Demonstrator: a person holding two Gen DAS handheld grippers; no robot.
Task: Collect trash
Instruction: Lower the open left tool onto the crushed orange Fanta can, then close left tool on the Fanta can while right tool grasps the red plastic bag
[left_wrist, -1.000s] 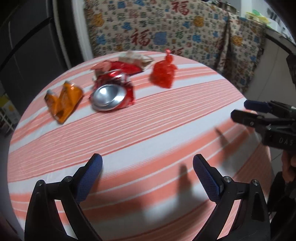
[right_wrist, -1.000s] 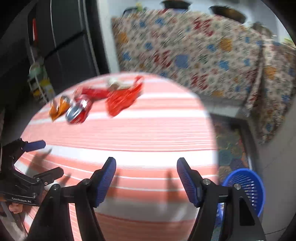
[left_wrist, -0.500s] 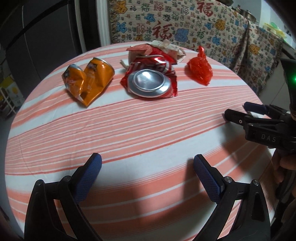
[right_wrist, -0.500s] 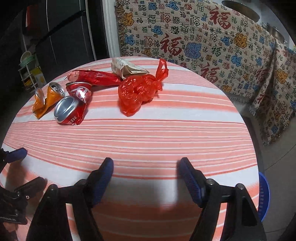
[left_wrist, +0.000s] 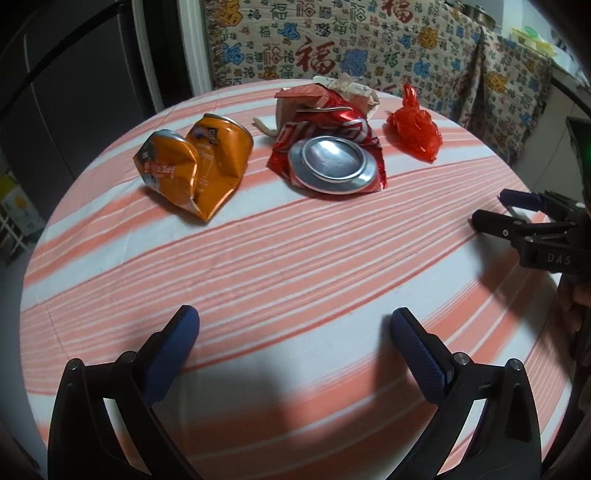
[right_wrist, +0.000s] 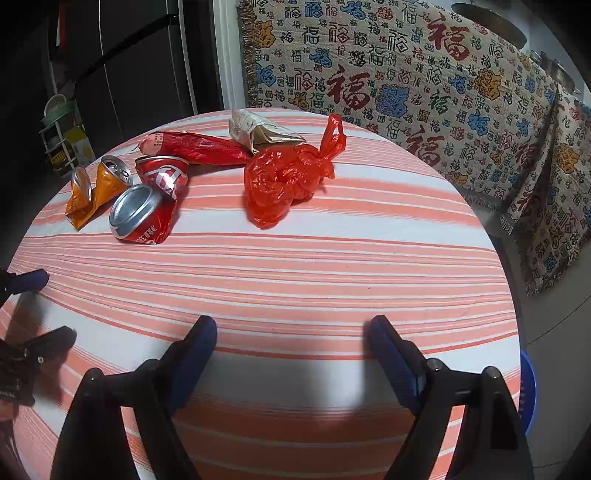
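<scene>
Orange and white stripes cover the round table (right_wrist: 295, 280), and every piece of trash I can see is lying on it at the far side, so the collecting has not really begun. The crushed orange can (left_wrist: 192, 170) sits furthest left. Just beside it is the flattened red can (left_wrist: 328, 162) with its silver base turned towards us. Behind those lie a long red wrapper (right_wrist: 192, 147) and a crumpled paper packet (right_wrist: 258, 131), the packet touching the wrapper's end. The knotted red plastic bag (right_wrist: 288, 181) rests a little apart on the right of the group.

The left tongs (left_wrist: 295, 343) stand wide open over bare cloth at the near edge with nothing between them. The right tongs (right_wrist: 291, 343) are opening wider at this moment, also empty, and hover over the near part of the table, pointing roughly towards the red bag. Neither pair touches any item.

A blue basket (right_wrist: 528, 391) peeks out below the table's right edge. It looks like the likely place for the trash, though I cannot see inside it.

By my judgement all five pieces are left to pick up and drop off, so the task is at its very start, with both hands only approaching.
</scene>
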